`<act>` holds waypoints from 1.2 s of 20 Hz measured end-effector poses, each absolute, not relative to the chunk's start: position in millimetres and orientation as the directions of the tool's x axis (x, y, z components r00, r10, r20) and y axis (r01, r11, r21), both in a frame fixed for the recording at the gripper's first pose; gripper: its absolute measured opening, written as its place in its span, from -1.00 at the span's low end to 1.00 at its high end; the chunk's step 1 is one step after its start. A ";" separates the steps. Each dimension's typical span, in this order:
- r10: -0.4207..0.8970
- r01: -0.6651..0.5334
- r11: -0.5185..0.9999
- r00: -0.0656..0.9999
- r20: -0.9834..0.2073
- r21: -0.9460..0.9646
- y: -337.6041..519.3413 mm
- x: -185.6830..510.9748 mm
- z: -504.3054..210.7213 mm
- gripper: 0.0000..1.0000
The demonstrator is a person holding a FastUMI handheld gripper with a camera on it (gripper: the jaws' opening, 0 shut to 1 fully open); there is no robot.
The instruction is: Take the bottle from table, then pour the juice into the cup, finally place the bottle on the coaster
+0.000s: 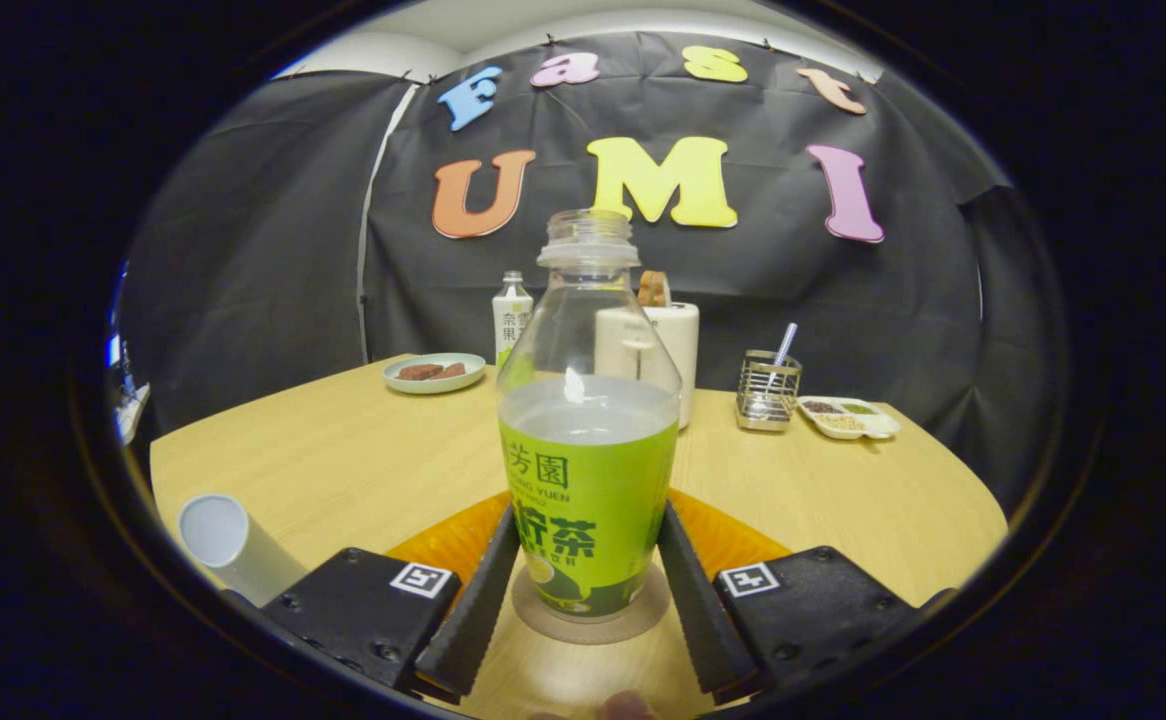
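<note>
Tongs (588, 560) flanking bottle (588, 440) on coaster (591, 622), contact unclear

Light wooden table (363, 470): coaster (591, 618) under bottle (588, 430); cup (228, 545) at nine o'clock; plate (434, 373) at eleven; gripper (588, 590) fingers flanking the bottle.
</note>
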State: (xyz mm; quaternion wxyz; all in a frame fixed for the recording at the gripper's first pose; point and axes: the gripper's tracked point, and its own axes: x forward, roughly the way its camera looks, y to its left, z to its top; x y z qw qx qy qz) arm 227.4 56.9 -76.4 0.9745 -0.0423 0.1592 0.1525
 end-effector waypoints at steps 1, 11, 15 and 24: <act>0.289 -0.315 0.949 0.899 -0.329 -0.027 58.7 227.0 -77.8 0.77; 0.272 -0.299 0.953 0.915 -0.297 -0.048 55.8 213.9 -64.3 0.99; 0.254 -0.278 0.959 0.928 -0.273 -0.051 46.9 205.5 -55.6 0.99; 0.237 -0.250 0.967 0.951 -0.198 -0.043 33.7 164.4 -25.5 0.99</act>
